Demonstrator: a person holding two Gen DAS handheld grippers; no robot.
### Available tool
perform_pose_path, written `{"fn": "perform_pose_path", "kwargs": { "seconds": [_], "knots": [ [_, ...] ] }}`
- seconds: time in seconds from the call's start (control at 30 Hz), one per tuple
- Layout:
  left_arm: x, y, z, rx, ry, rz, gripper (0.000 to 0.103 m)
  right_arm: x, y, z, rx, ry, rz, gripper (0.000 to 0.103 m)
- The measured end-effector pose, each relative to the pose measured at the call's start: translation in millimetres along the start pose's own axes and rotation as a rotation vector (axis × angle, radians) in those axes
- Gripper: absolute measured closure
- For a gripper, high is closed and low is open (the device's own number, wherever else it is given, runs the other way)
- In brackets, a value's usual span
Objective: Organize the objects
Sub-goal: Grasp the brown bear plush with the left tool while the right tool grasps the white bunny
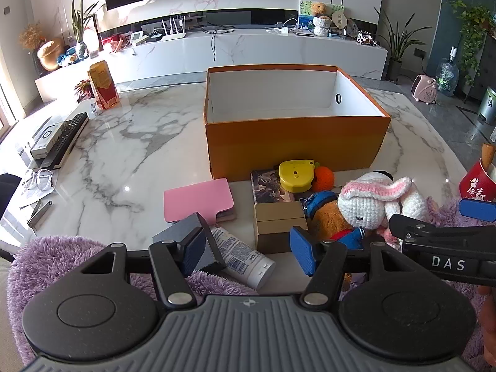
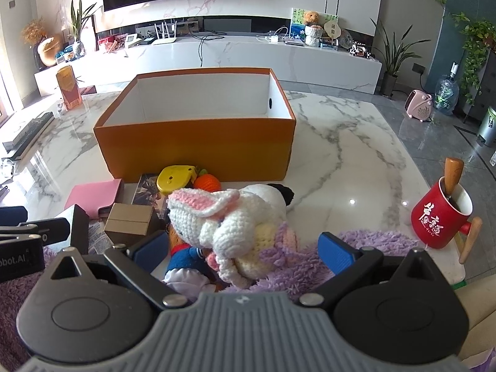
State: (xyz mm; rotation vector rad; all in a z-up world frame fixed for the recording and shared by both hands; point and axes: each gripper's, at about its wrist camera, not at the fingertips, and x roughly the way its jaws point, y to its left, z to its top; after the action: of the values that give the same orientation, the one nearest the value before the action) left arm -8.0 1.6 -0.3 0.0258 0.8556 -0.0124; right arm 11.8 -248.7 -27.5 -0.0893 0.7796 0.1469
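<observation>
Marble table (image 1: 130,142) bare left of orange box (image 1: 294,139), toys crowding its near wall, both grippers' fingers (image 1: 302,248) (image 2: 336,252) spread, ungrasping.

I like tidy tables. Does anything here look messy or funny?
Yes. The orange box looks empty, while toys sit jumbled in front of it: the crochet bunny lies tipped over on another plush, and a white tube lies flat at the table's edge.
</observation>
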Motion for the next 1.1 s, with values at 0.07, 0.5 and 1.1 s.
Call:
{"fn": "perform_pose_path", "kwargs": {
  "seconds": [0.07,0.5,1.1],
  "knots": [
    [0.1,0.0,-0.4,0.0,0.0,0.003,0.031,0.0,0.9,-0.5,-0.004,0.0,0.0,0.001],
    [1.6,2.1,0.2,0.001,0.009,-0.011,0.031,4.3,2.2,1.6,-0.008,0.019,0.015,0.001],
    [26.1,-25.9,10.8,0.066,0.065,-0.178,0.048,33.3,-12.0,12.0,-0.111,0.106,0.095,0.025]
  ]
}}
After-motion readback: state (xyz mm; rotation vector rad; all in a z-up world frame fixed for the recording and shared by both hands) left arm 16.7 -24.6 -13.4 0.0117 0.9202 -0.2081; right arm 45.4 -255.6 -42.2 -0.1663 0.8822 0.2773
